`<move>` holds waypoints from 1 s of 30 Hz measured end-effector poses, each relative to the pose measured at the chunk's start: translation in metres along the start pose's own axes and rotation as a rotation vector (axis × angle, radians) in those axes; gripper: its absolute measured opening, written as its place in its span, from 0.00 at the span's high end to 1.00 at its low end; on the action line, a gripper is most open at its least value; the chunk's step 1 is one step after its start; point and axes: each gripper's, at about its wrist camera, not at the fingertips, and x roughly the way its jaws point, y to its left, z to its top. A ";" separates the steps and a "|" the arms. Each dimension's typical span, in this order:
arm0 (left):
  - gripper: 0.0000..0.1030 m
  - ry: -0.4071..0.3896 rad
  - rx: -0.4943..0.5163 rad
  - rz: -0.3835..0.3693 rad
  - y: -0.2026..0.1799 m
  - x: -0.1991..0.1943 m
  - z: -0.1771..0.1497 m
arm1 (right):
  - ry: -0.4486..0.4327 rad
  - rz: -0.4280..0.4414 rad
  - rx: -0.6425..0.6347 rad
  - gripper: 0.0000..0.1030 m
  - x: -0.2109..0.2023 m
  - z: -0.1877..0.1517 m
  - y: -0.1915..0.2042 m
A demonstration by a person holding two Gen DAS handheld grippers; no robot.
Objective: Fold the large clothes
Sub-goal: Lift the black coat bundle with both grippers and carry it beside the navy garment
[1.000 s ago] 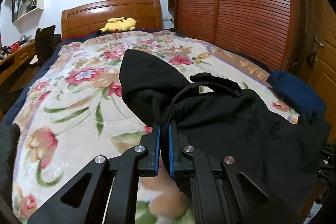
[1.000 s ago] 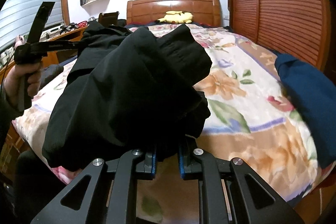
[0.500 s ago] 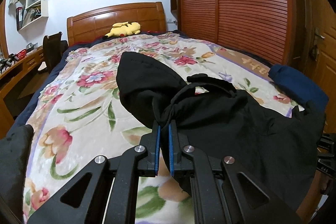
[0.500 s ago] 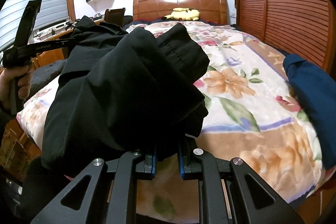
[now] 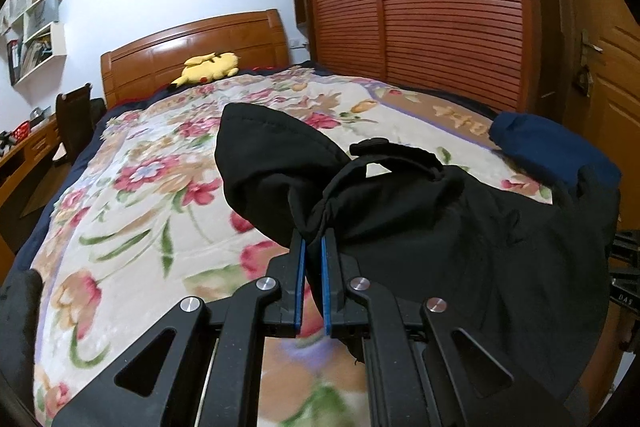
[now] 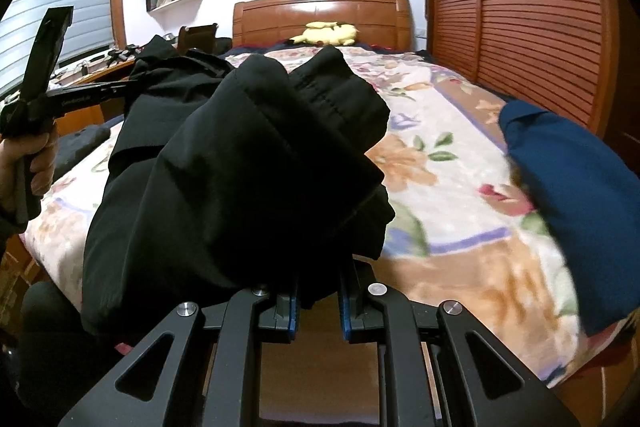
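Note:
A large black garment (image 5: 460,227) hangs bunched between both grippers above the foot of the bed. My left gripper (image 5: 313,241) is shut on a gathered edge of it, blue pads pinching the cloth. In the right wrist view the same black garment (image 6: 248,163) piles up over my right gripper (image 6: 318,287), which is shut on a thick fold; its fingertips are hidden under the fabric. At the left of that view a hand (image 6: 28,163) holds the left gripper's handle, and the cloth stretches from there.
The bed carries a floral blanket (image 5: 152,195) and a yellow plush toy (image 5: 208,65) by the wooden headboard (image 6: 320,15). A folded blue garment (image 6: 572,187) lies at the bed's right edge. A slatted wardrobe (image 5: 440,7) lines the right side; a desk (image 5: 24,155) stands left.
Both grippers have shifted sideways along the foot of the bed, carrying the black garment with them. Both grips have stayed the same.

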 end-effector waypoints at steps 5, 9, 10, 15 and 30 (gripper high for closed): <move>0.93 -0.014 0.028 -0.029 -0.030 0.018 0.021 | -0.024 -0.048 -0.030 0.86 -0.012 0.006 -0.020; 0.93 -0.030 0.059 -0.071 -0.067 0.037 0.050 | -0.054 -0.098 -0.040 0.86 -0.026 0.016 -0.042; 0.93 -0.035 0.067 -0.081 -0.075 0.040 0.058 | -0.064 -0.114 -0.039 0.86 -0.032 0.019 -0.050; 0.93 -0.078 0.089 -0.141 -0.126 0.057 0.110 | -0.106 -0.211 -0.032 0.86 -0.063 0.037 -0.087; 0.92 -0.123 0.143 -0.324 -0.307 0.120 0.196 | -0.127 -0.515 0.109 0.86 -0.160 0.036 -0.190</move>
